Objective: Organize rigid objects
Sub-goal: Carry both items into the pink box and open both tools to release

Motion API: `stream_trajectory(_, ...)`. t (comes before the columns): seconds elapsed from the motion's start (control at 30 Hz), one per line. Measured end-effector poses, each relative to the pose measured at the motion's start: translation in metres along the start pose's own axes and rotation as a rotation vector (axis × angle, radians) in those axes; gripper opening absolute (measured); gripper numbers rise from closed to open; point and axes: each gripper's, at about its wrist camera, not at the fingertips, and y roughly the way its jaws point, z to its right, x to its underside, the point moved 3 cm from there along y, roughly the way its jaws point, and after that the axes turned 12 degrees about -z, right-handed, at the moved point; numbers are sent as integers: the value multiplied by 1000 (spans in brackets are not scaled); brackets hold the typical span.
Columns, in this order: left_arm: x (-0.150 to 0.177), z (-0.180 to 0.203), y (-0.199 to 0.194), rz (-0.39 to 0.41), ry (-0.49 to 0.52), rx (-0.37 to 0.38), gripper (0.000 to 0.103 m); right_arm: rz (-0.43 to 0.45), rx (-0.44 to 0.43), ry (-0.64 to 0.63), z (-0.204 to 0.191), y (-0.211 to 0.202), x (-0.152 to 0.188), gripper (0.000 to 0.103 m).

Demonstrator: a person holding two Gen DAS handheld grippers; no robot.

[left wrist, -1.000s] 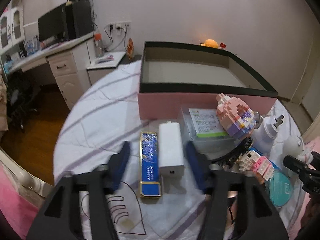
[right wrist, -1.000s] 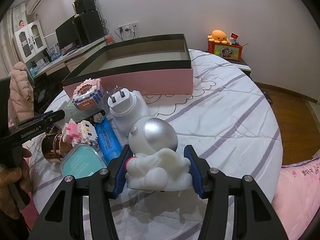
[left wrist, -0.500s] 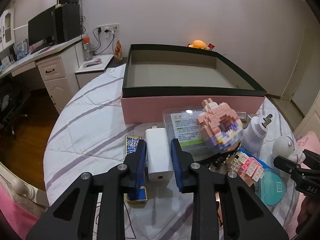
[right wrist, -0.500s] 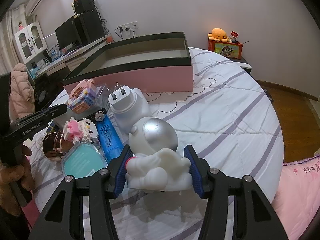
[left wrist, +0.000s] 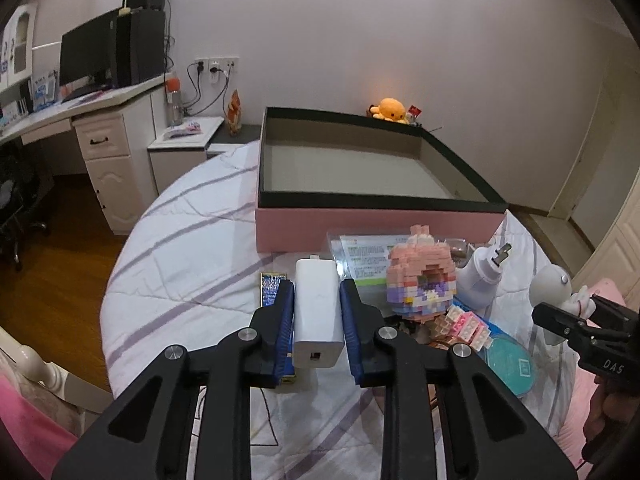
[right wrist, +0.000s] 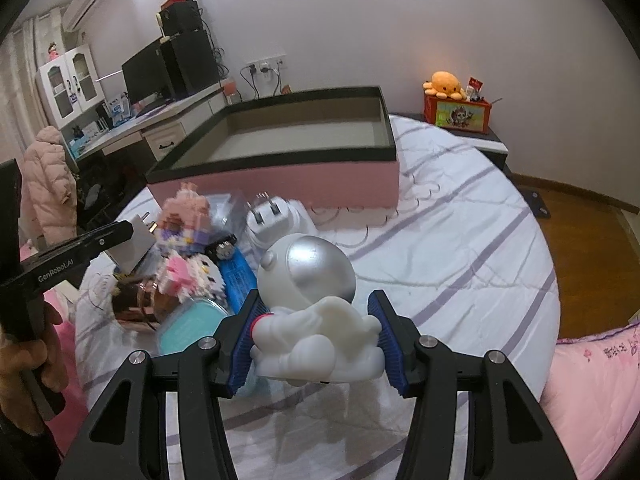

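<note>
My left gripper (left wrist: pixel 316 322) is shut on a white power bank (left wrist: pixel 317 314) and holds it above the bed. My right gripper (right wrist: pixel 314 338) is shut on a white astronaut figure (right wrist: pixel 310 304) with a silver visor, lifted off the bed; the figure also shows in the left wrist view (left wrist: pixel 554 282). An open pink box with a black rim (left wrist: pixel 376 194) stands behind the pile, its inside bare; it also shows in the right wrist view (right wrist: pixel 280 160). The left gripper shows at the left of the right wrist view (right wrist: pixel 96 240).
On the round striped bed lie a blue-and-gold flat box (left wrist: pixel 272 286), a pink block figure (left wrist: pixel 420 280), a white plug adapter (left wrist: pixel 482 276), a clear plastic case (left wrist: pixel 368 252), a small pink-white block toy (left wrist: pixel 464 326), a teal disc (left wrist: pixel 508 364) and a copper cup (right wrist: pixel 132 304). A desk (left wrist: pixel 100 120) stands left.
My left gripper closed on the white power bank and lifted it off the bed. My right gripper lifted the astronaut figure upward, still shut on it.
</note>
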Motion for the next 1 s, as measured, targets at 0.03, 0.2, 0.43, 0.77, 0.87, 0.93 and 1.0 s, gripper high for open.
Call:
stream_trajectory(0.03,0,0,-2,3,-2,1,24,4,1,-4,-2,-2,-1,54)
stream_trajectory(0.2,-3,-1,-16,29,-2,-2,24,23,3,-21,-8,-12,-6,55)
stream_trajectory(0.43,-29,7,-41,88,15,-19,24,73,3,-57,-19,-30,-34,55)
stream_trajectory(0.77,-103,25,-44,153,21,-40,24,128,-9,-107,-32,-37,-132,55)
stream_trajectory(0.87,-128,26,-25,142,8,-50,24,97,-14,-98,-29,-17,-160,55)
stream_trajectory(0.93,-142,26,-7,114,2,-47,24,60,-16,-87,-25,3,-174,55)
stream_trajectory(1.0,-152,26,12,82,-4,-43,24,6,-14,-68,-17,32,-187,55)
